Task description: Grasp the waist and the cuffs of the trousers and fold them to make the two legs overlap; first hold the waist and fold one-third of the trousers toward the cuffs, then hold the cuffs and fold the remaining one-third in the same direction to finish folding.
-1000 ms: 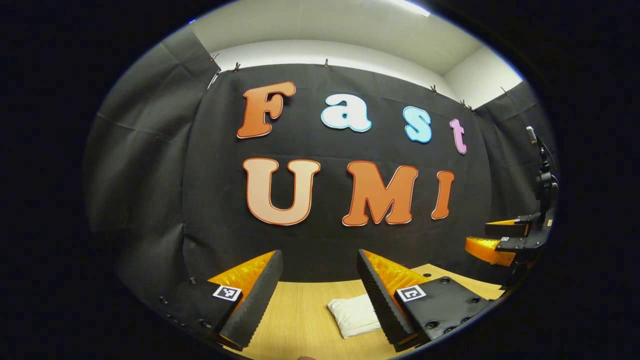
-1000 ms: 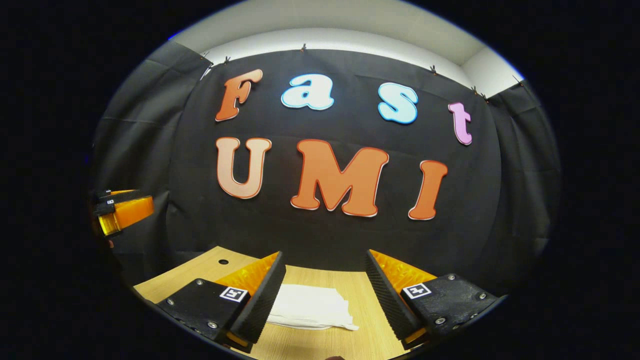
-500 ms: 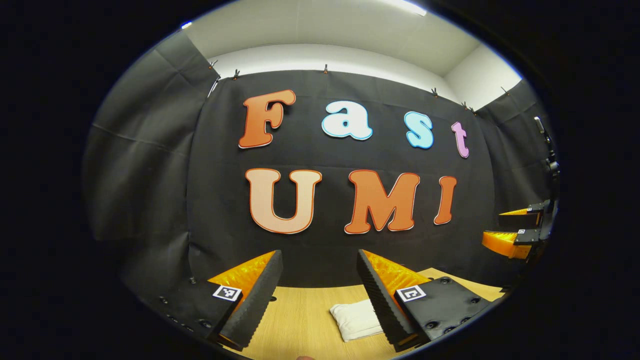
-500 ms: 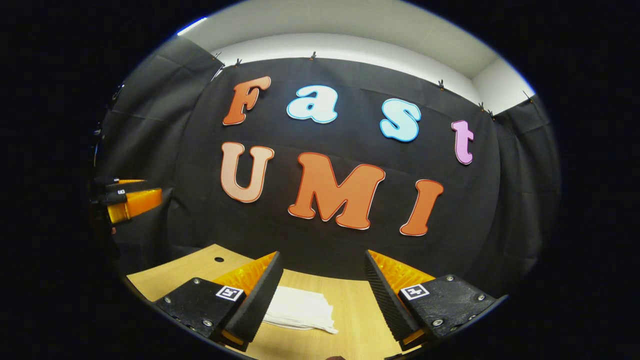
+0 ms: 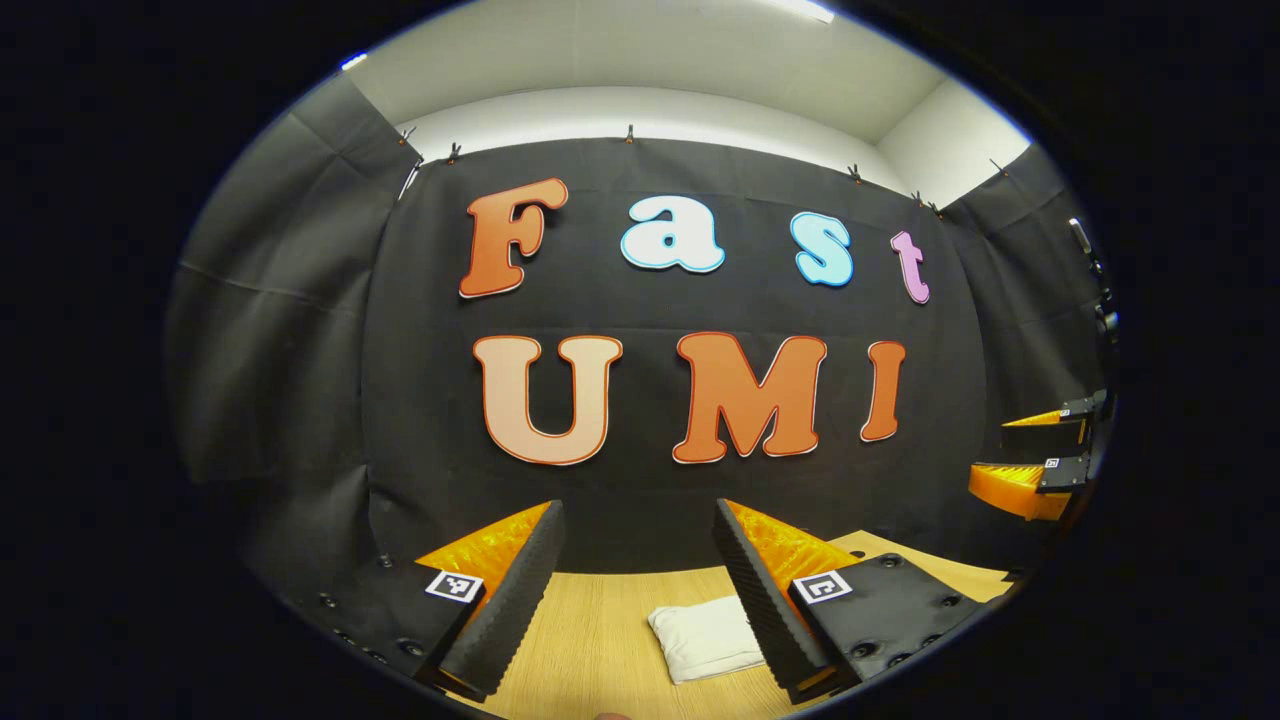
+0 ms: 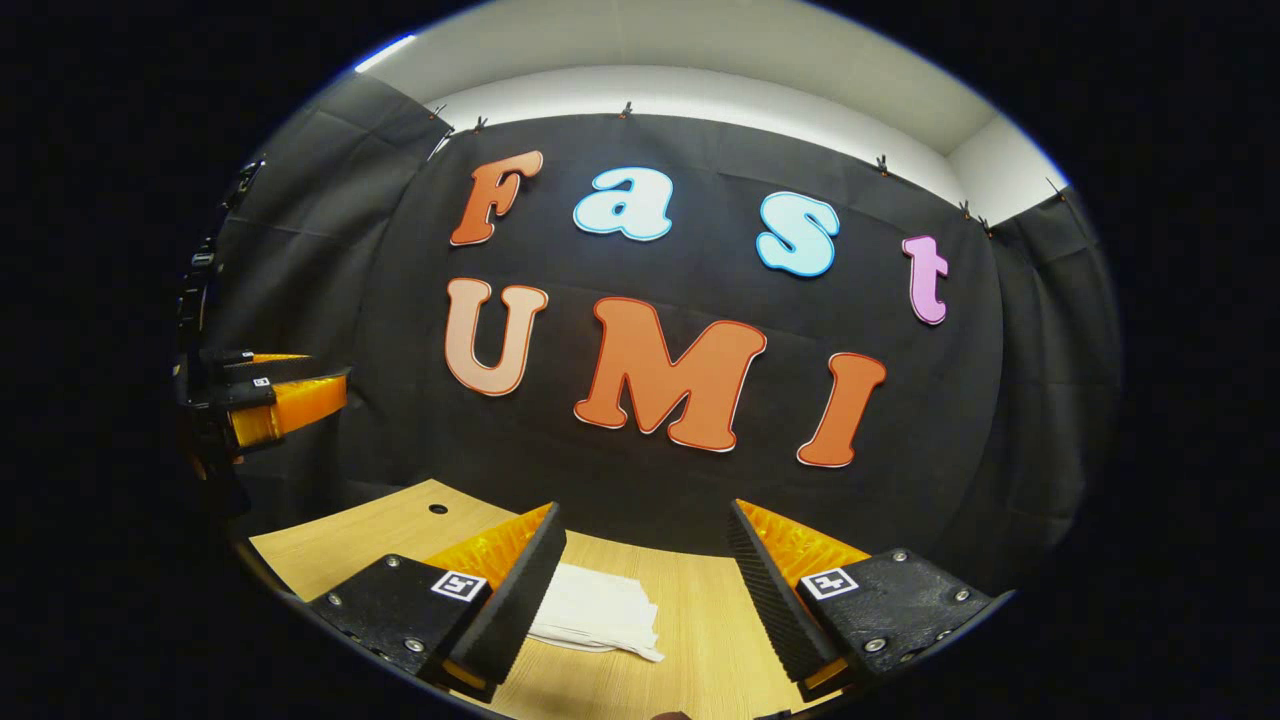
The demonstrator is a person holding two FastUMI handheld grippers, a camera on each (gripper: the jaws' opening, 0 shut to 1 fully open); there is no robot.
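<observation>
**Both grippers raised and empty; folded trousers resting on table**

Left gripper (image 5: 637, 520): jaws spread wide, nothing between the fingers. It is held well above the light wooden table (image 5: 590, 640) and points at the booth wall rather than down at the work, which reads as a stand-off posture, not an approach.

Right gripper (image 6: 645, 520): same condition, fingers wide apart and gripping nothing, raised clear of the table. In the left gripper view it sits at the far right edge, level and well apart from the left one.

Task object: the white cloth trousers (image 6: 598, 620) lie on the table as a small, compact, layered bundle. In the right gripper view the bundle sits just behind that gripper's left finger, with stacked edges showing along its near side. In the left gripper view it looks like a plump pad, partly hidden by that gripper's right finger. Neither gripper touches it.

Judgement: the stacked layers and short outline suggest that the leg overlap and both one-third folds are already made. Open, lifted jaws fit a release and a retreat, leaving the cloth to settle under its own weight. Task looks at or near completion.

Open point: from this low angle I cannot tell how square the folds are, nor whether waist or cuffs lie uppermost.

A small dark hole (image 6: 438, 509) marks the table's far left part.
</observation>
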